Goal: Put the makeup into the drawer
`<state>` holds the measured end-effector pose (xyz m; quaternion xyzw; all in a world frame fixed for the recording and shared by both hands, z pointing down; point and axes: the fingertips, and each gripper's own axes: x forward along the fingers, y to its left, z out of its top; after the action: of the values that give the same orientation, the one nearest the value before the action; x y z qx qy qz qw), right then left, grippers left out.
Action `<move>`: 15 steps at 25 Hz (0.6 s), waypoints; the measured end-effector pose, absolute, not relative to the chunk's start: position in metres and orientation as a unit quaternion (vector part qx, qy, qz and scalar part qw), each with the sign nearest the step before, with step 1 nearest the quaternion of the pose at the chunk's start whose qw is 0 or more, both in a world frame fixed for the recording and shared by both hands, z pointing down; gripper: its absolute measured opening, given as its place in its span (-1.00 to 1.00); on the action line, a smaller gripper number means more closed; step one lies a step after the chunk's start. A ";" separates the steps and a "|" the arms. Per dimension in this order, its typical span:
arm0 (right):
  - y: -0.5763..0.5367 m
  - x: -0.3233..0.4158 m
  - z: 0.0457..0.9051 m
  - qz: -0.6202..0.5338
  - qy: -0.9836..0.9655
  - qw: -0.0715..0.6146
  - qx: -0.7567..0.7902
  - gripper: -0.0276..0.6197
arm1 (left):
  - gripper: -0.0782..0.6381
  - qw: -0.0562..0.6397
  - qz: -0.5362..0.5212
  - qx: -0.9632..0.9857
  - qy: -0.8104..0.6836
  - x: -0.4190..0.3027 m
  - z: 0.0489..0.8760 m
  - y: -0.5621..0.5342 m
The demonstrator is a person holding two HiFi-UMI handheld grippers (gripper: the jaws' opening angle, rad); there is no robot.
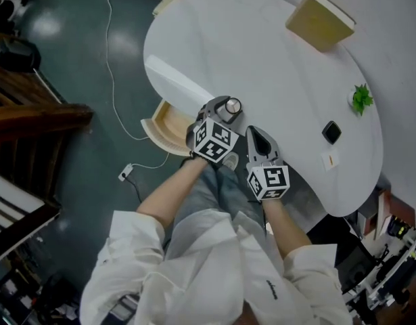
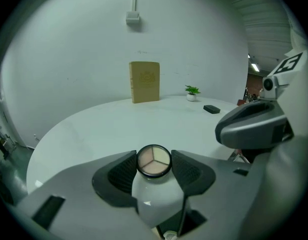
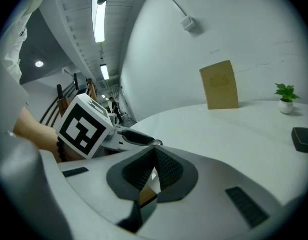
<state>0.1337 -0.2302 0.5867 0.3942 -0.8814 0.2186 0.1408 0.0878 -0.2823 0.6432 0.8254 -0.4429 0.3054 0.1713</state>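
Observation:
A round makeup compact (image 2: 154,161) with three pale shades under a clear lid sits between the pads of my left gripper (image 2: 154,170), which press on its two sides. In the head view, that left gripper (image 1: 227,108) holds the compact (image 1: 233,105) over the near edge of the white round table (image 1: 275,73). Just left of it and below the table edge is the open drawer (image 1: 166,124) with its pale wood inside. My right gripper (image 1: 256,136) hovers beside the left one. Its jaws (image 3: 154,156) meet at the tips with nothing between them.
At the far side of the table a tan book (image 1: 320,20) stands upright. A small potted plant (image 1: 360,99), a black block (image 1: 331,132) and a small card (image 1: 329,159) lie to the right. A cable (image 1: 116,93) trails on the dark floor at left.

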 end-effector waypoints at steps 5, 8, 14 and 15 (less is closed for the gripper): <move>-0.210 0.126 0.585 0.223 -0.892 0.140 0.368 -0.86 | -0.14 0.172 0.292 0.821 -0.459 0.082 0.630 -0.254; -0.198 0.119 0.584 0.228 -0.894 0.139 0.360 -0.86 | -0.14 0.172 0.284 0.821 -0.464 0.076 0.621 -0.238; -0.178 0.100 0.584 0.240 -0.889 0.136 0.366 -0.86 | -0.14 0.174 0.272 0.829 -0.457 0.059 0.609 -0.207; -0.175 0.096 0.585 0.241 -0.887 0.137 0.368 -0.86 | -0.14 0.175 0.270 0.831 -0.454 0.055 0.608 -0.202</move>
<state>0.0956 -0.1746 0.5854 0.3684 -0.8875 0.2406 0.1369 0.0548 -0.2015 0.6078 0.8309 -0.4542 0.2695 0.1751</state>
